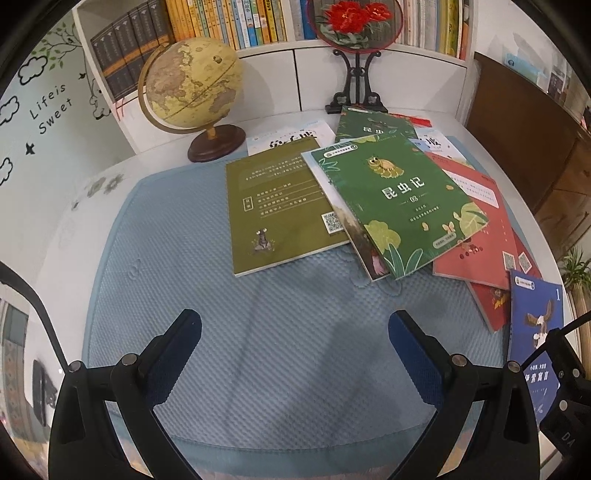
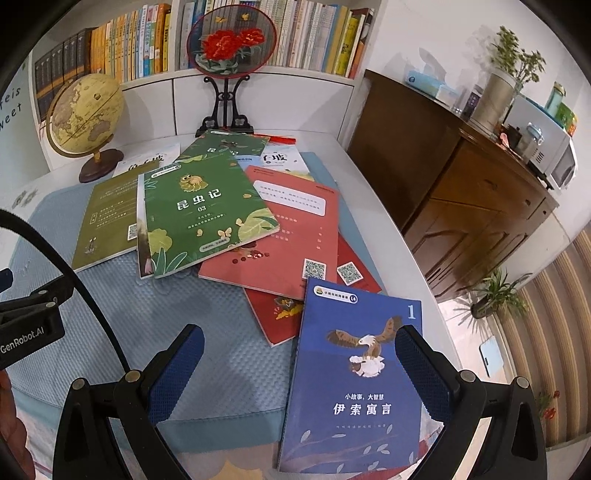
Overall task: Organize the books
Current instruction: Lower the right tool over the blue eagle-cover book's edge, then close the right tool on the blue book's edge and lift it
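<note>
Several thin books lie scattered on a blue quilted mat (image 1: pixel 258 350) (image 2: pixel 155 314). An olive book (image 1: pixel 273 214) (image 2: pixel 107 218) sits at the left, a green insect book (image 1: pixel 395 199) (image 2: pixel 203 214) overlaps it, and red books (image 1: pixel 476 229) (image 2: pixel 280 236) spread to the right. A blue eagle book (image 2: pixel 354 384) (image 1: pixel 535 321) lies nearest, at the mat's front right. My left gripper (image 1: pixel 295 332) hangs open over bare mat. My right gripper (image 2: pixel 299 347) is open, its right finger above the blue book's edge, holding nothing.
A globe (image 1: pixel 192 88) (image 2: pixel 86 110) and a round floral fan on a black stand (image 1: pixel 354 22) (image 2: pixel 231 40) stand at the back, before a white bookshelf (image 1: pixel 229 26) full of books. A brown wooden cabinet (image 2: pixel 461 192) flanks the table on the right.
</note>
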A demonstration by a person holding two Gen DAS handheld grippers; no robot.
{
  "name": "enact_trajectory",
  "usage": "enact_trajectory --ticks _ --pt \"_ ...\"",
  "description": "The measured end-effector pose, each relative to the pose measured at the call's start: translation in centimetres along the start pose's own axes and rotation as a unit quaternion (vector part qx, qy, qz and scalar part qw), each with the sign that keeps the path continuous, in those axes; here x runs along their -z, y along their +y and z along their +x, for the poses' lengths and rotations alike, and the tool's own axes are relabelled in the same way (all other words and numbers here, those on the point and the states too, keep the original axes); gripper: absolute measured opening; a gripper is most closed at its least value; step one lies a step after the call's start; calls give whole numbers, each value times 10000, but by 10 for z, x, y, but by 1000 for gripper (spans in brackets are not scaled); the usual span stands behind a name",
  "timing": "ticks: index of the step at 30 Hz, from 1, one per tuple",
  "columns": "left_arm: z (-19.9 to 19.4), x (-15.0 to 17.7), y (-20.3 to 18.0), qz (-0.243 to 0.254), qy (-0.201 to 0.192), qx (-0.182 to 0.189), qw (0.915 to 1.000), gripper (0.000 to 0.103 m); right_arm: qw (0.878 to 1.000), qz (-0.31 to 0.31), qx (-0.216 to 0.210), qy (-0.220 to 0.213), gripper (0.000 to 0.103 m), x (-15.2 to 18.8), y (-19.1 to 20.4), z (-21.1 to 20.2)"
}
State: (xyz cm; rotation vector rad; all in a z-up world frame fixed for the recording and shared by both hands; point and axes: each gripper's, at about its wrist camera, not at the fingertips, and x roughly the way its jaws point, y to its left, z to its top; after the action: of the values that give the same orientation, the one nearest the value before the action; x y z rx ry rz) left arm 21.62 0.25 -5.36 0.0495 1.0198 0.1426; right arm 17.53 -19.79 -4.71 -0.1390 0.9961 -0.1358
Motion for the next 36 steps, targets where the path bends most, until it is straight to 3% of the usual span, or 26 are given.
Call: enact_trajectory --ticks 5,9,13,17,18,20,21,24,25,26,36 --pt "0 5 -8 150 18 40 9999 101 9999 106 -64 120 103 10 -8 6" --pt "-3 12 -27 506 -55 235 9984 101 9964 689 -73 481 103 24 -46 27" --pt "-1 22 -54 769 118 903 9929 101 9891 1267 315 679 103 45 -101 41" --pt "5 33 -91 974 524 1851 9765 94 9823 1566 363 964 102 67 -146 56" --pt "6 36 -105 1110 609 2008 9714 92 9810 1614 317 1029 100 72 -154 60" --pt "7 41 -126 1316 651 2154 9654 90 9777 1735 95 1184 85 83 -168 71" --pt "7 44 -138 1435 637 2155 9638 87 9753 1803 -39 1274 81 88 -174 76" --pt "10 52 -168 1735 691 2153 9585 66 9659 2038 -422 1540 69 103 -186 92" --pt "13 54 -177 1798 770 2130 9573 51 9636 2080 -507 1604 65 108 -189 95" --pt "16 55 -181 1840 863 2137 9555 44 9620 2095 -585 1653 64 112 -192 97" --pt "30 73 -195 1216 1548 2385 9510 55 9633 1604 -1183 1795 59 127 -185 105"
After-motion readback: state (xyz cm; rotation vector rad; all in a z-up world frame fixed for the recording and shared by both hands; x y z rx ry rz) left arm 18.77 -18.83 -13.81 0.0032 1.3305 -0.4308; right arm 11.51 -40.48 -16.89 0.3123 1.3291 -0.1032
